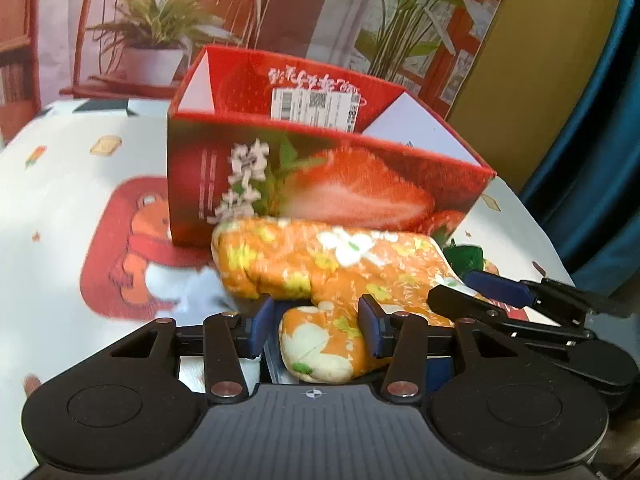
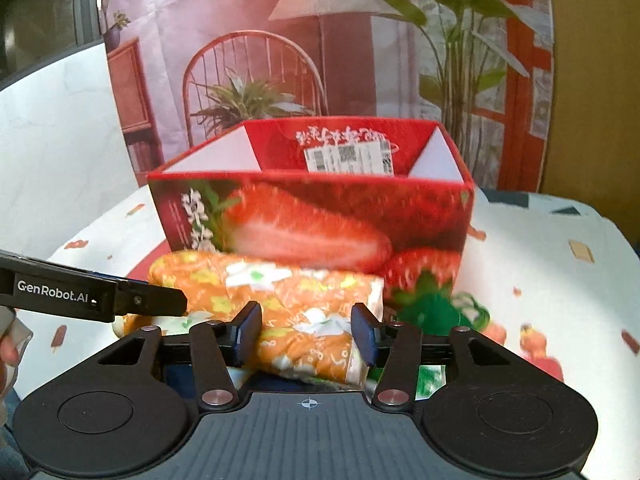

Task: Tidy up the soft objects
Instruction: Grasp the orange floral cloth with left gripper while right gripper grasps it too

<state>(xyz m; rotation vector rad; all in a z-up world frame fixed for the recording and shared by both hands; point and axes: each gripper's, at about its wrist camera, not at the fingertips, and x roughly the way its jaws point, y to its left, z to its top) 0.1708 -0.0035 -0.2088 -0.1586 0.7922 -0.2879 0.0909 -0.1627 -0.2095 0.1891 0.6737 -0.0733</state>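
The soft orange fabric bundle with white and yellow flowers (image 1: 332, 264) lies on the desk, directly in front of the red cardboard box printed with strawberries (image 1: 320, 184) and touching or nearly touching its front wall. The bundle is folded or rolled into a long cushion-like shape; one lobe of it extends toward the left wrist camera.

The left claw (image 1: 316, 326) is partly open. That near lobe sits between its 2 blue pads, with a visible gap on the left side, so the pads do not clamp the fabric. The right claw (image 2: 306, 332) is likewise partly open and straddles the right end of the same bundle (image 2: 280, 300); whether its pads touch the fabric cannot be determined, but no pinching of the cloth is visible. Each claw appears at the edge of the other's view: the right claw (image 1: 500, 300) at the right of the left wrist view, the left claw (image 2: 152, 300) at the left of the right wrist view.

The box (image 2: 312, 220) stands upright with its top open and a white barcode label (image 2: 348, 158) on the inner rear wall. A green soft object (image 2: 436, 310) lies on the desk at the right of the bundle, near the front right corner of the box. The desk is covered with a white cloth printed with cartoon figures (image 1: 60, 200). Behind it hangs a backdrop showing a chair and potted plants (image 2: 248, 80).
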